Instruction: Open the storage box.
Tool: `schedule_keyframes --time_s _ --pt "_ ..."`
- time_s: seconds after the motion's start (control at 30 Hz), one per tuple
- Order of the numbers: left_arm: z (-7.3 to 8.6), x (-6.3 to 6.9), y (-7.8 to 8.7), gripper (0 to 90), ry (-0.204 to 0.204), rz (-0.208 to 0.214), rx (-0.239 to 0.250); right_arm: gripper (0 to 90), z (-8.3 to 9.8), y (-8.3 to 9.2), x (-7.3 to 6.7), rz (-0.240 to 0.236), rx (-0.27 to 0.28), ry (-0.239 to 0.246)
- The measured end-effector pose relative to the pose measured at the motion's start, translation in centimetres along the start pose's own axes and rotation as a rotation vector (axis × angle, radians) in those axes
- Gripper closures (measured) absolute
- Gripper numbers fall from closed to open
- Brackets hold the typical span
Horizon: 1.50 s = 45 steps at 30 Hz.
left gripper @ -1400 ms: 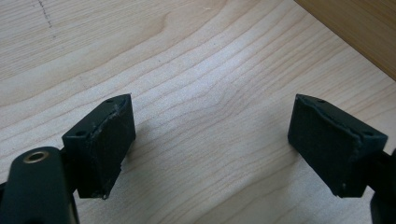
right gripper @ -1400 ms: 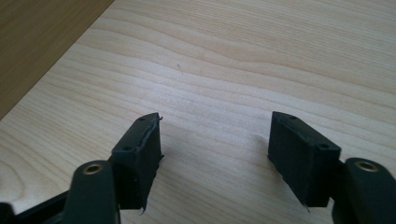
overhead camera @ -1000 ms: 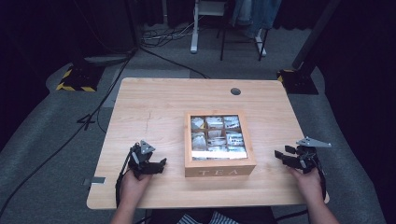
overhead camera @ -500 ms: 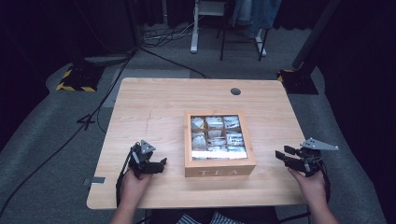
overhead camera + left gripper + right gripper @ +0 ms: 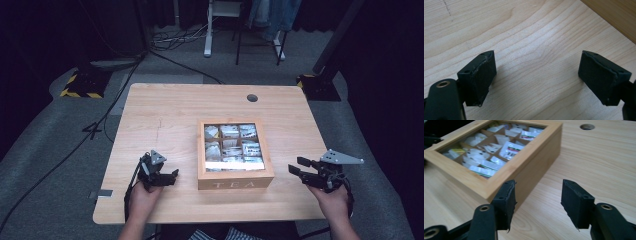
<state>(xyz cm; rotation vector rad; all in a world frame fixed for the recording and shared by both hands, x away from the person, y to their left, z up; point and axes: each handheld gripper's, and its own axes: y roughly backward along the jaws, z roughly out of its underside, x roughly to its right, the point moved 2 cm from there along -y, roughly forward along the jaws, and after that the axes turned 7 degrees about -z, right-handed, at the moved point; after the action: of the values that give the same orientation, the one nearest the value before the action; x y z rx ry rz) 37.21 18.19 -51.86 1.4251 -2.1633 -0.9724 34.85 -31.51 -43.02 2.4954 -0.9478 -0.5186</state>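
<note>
1. A wooden tea box sat on the light wooden worktop, towards its near edge and roughly midway across, with the word TEA on its front wall.
2. Through its clear top, the box showed a grid of compartments filled with pale tea packets.
3. The left gripper rested low over the worktop just left of the box, apart from it, held in the person's left hand.
4. In the left gripper view its jaws stood spread wide with bare wood grain between them; a corner of the box's side showed at the upper right.
5. The right gripper was held right of the box, near its right front corner but not touching it, pointing towards it.
6. Its jaws had just been opening again after a brief closing, and stood parted with nothing between them.
7. In the right gripper view one jaw lay in front of the box's near corner, while the other was over open worktop.
8. A round cable hole sat in the worktop beyond the box, well apart from it.
</note>
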Motion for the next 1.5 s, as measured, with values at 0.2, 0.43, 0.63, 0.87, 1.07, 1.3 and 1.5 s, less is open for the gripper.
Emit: schedule_keyframes --time_s 0.2,0.43,0.63,0.87,1.07,1.3,1.5 --pt "0.0 0.0 0.0 15.5 0.000 0.000 0.000 37.9 -0.3 -1.3 -2.0 -0.074 -0.024 0.047" --pt "0.0 0.0 0.0 15.5 0.000 -0.001 0.000 34.2 -0.1 -2.5 -3.1 -0.115 -0.046 0.088" --pt "0.0 0.0 0.0 15.6 -0.001 -0.001 0.000 32.0 0.5 -3.6 -3.6 -0.116 -0.072 0.094" --pt "0.0 0.0 0.0 15.5 -0.001 -0.001 -0.001 31.5 1.2 -4.9 -3.8 -0.136 -0.120 0.101" --pt "0.0 0.0 0.0 15.6 0.000 -0.001 0.000 37.2 1.8 -5.7 -4.4 -0.111 -0.167 0.158" --pt "0.0 0.0 0.0 15.6 0.000 -0.001 0.000 49.8 1.6 -5.2 -4.1 -0.095 -0.154 0.155" --pt "0.0 0.0 0.0 15.6 -0.001 -0.001 -0.001 55.1 1.5 -4.9 -4.3 -0.080 -0.152 0.169"
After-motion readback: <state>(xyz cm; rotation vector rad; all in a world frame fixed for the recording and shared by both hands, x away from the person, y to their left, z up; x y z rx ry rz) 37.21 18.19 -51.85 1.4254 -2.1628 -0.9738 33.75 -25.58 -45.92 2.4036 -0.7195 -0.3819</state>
